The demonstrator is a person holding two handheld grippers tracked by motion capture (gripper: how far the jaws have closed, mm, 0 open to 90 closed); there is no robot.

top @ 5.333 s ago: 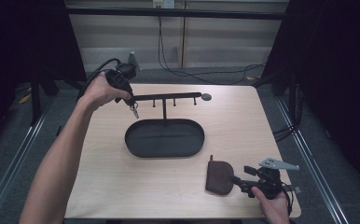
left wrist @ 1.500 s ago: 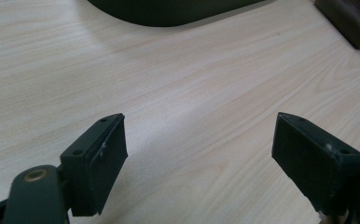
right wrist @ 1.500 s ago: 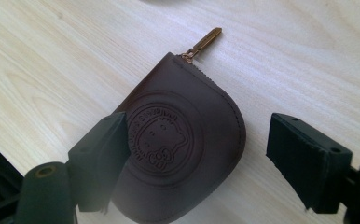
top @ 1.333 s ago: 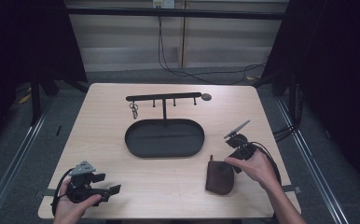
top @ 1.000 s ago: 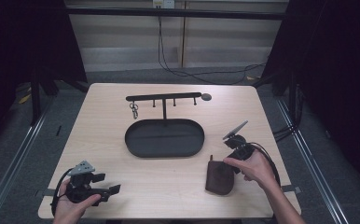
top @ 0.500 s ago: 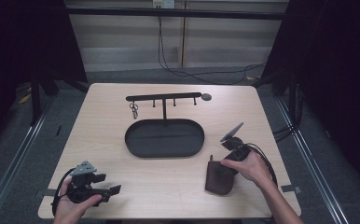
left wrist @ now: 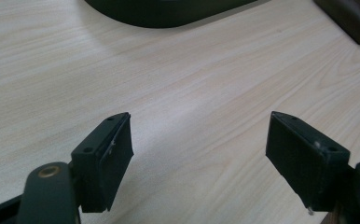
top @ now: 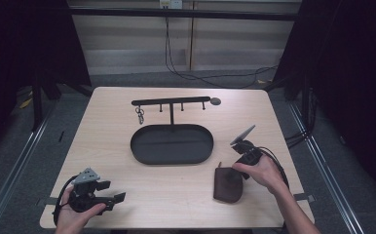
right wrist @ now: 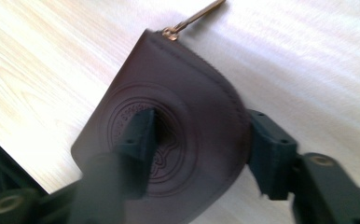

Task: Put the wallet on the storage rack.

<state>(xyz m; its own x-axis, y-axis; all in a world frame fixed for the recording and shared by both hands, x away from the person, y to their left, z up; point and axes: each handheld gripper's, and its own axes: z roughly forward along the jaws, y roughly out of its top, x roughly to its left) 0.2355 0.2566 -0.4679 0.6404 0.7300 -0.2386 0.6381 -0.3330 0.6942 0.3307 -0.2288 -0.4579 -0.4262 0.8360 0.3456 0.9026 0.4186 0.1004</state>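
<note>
While the right gripper is closing its 2 jaws over the brown leather pouch lying flat on the desk, not yet clamped, the soft pouch is probably best pinched at its edge; the left gripper is resting with jaws apart.

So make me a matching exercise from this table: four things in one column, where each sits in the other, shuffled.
Things
1. brown pouch
2. oval tray
3. key ring
4. left gripper

Places
A. hanging from the rack
B. middle of the table
C. near left corner, jaws wide
D. between the right gripper jaws

Pairs: 1-D, 2-B, 3-A, 4-C
</note>
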